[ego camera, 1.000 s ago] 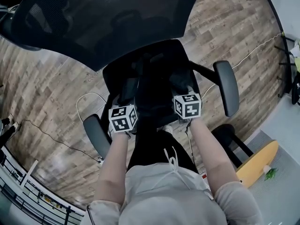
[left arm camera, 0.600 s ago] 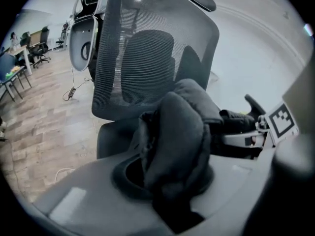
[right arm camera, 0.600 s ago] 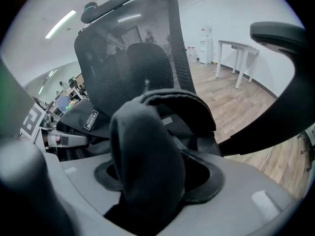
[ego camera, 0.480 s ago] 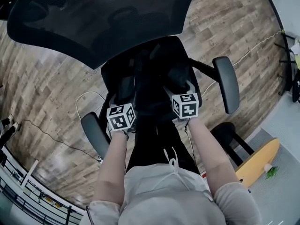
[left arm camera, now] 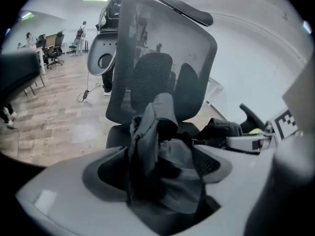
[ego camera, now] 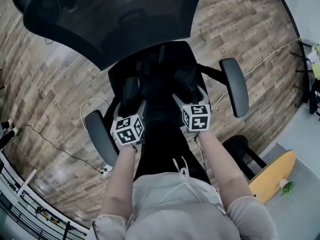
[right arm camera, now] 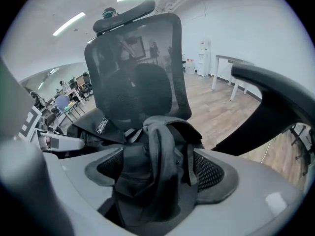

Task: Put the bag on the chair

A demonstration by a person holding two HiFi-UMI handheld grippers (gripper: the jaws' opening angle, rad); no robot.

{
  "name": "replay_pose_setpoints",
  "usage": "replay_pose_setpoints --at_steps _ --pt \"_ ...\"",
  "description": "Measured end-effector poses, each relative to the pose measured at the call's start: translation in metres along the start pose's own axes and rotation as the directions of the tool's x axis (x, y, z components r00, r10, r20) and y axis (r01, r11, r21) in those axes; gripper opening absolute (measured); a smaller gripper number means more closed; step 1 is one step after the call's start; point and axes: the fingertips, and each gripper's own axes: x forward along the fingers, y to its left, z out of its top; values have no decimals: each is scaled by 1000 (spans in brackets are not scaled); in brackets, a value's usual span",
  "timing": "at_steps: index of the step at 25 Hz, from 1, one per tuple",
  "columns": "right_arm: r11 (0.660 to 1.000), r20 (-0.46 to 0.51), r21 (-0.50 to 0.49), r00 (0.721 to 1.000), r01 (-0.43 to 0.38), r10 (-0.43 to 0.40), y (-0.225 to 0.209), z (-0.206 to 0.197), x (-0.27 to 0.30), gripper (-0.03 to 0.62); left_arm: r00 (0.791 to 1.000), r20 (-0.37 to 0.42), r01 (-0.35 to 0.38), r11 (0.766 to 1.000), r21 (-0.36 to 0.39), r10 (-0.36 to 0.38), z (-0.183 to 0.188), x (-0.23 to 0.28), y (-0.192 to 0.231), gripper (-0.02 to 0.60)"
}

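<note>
A black bag (ego camera: 159, 90) lies on the seat of a black mesh office chair (ego camera: 110, 29), below its backrest. My left gripper (ego camera: 131, 95) is at the bag's left side and my right gripper (ego camera: 190, 86) at its right side. In the left gripper view the jaws of the left gripper (left arm camera: 157, 170) are opening, with a bunched fold of the bag (left arm camera: 150, 132) standing loose between them. In the right gripper view the right gripper (right arm camera: 160, 170) is opening too, and a bag strap (right arm camera: 163, 146) lies slack between its pads. The seat under the bag is mostly hidden.
The chair's armrests (ego camera: 234, 86) (ego camera: 100, 136) flank both grippers. A white cable (ego camera: 92, 104) runs over the wood floor at the left. A yellow skateboard (ego camera: 270, 174) and a dark chair base (ego camera: 240, 146) are at the lower right. A white table (right arm camera: 231, 60) stands at the far right.
Both grippers' jaws have spread apart and let go of the bag, which now rests on the seat. Hands and chair have shifted only slightly.
</note>
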Motion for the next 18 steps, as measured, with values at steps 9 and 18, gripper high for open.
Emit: replay_pose_setpoints --at_steps 9,18 --pt "1000 107 -6 994 -21 22 5 28 -75 163 982 153 -112 994 -4 111 22 -76 -12 245" --pt "997 158 -59 986 -49 58 19 45 -148 0 970 230 -66 997 -49 75 37 -161 -55 6"
